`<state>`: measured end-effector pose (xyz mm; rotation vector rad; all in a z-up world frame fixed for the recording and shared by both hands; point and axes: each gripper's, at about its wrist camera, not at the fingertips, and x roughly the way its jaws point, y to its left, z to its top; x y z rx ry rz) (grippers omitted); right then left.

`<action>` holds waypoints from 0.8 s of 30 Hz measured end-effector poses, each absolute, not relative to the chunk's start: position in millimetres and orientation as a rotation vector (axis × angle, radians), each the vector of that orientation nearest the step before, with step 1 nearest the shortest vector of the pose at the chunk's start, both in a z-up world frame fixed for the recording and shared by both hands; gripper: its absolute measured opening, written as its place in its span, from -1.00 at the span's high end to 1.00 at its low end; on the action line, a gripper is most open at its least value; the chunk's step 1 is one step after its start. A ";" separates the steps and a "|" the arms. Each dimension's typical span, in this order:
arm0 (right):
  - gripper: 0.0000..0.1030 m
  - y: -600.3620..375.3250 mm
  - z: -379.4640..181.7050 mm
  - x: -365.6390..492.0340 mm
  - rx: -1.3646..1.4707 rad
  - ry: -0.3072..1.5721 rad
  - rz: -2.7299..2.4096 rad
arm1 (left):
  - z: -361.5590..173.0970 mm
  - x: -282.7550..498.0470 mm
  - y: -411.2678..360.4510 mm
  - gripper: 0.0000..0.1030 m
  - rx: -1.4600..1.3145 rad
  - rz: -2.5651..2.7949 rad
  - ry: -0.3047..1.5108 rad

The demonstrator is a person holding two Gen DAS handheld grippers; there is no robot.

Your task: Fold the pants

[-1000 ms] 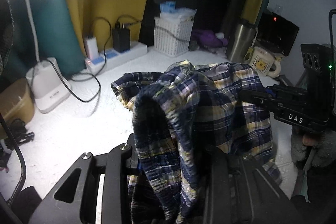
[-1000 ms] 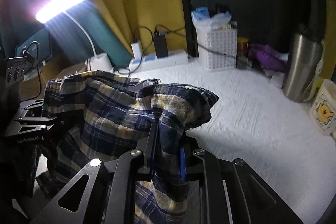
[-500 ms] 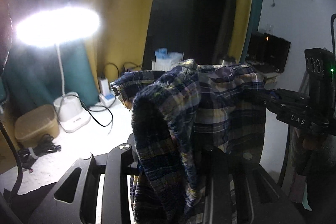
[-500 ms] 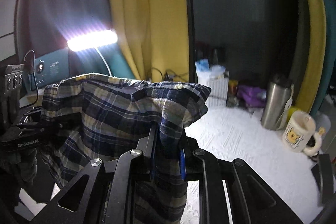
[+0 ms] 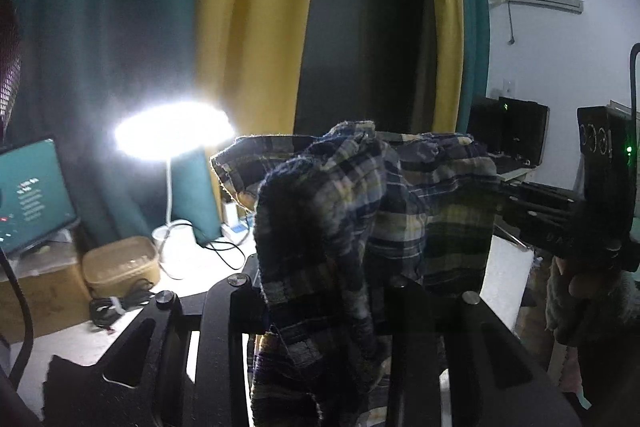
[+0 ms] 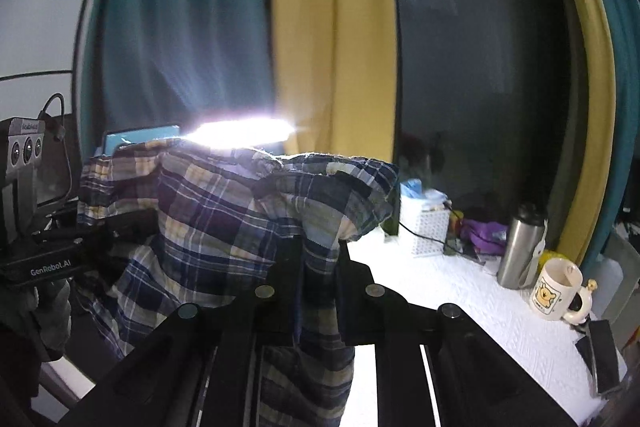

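Observation:
Plaid pants [image 5: 360, 195] in navy, yellow and white hang in the air, stretched between both grippers. In the left wrist view my left gripper [image 5: 320, 279] is shut on a thick bunched fold of the fabric, which drapes down between its fingers. My right gripper [image 5: 498, 197] enters from the right, held by a hand, its tips buried in the far end of the cloth. In the right wrist view the pants [image 6: 208, 211] spread to the left. My right gripper [image 6: 320, 267] has its jaws closing tight on a thin edge of them. My left gripper [image 6: 120, 227] holds the other end.
A lit desk lamp [image 5: 172, 131], a monitor [image 5: 32, 195] and a tan box [image 5: 120, 263] stand at the left. The white table cover [image 6: 460, 303] carries a white basket [image 6: 428, 227], a steel flask [image 6: 520, 251] and a mug [image 6: 554, 287]. Yellow and teal curtains hang behind.
Both grippers have risen with the pants, lifting the cloth off the white table. Both views have tilted upward, so the curtains now fill the frames.

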<state>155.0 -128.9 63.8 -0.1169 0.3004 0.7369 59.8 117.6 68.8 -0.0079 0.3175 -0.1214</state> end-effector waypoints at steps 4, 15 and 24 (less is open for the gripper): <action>0.75 -121.4 72.8 131.8 -0.111 0.264 0.764 | 75.7 38.3 123.6 0.42 0.002 -0.100 0.301; 0.75 -88.1 82.8 78.9 -0.118 0.213 0.851 | 78.2 -20.2 156.7 0.42 0.009 -0.014 0.306; 0.75 -37.0 31.3 91.8 -0.148 0.347 0.884 | 30.8 -19.1 195.6 0.42 -0.033 0.020 0.460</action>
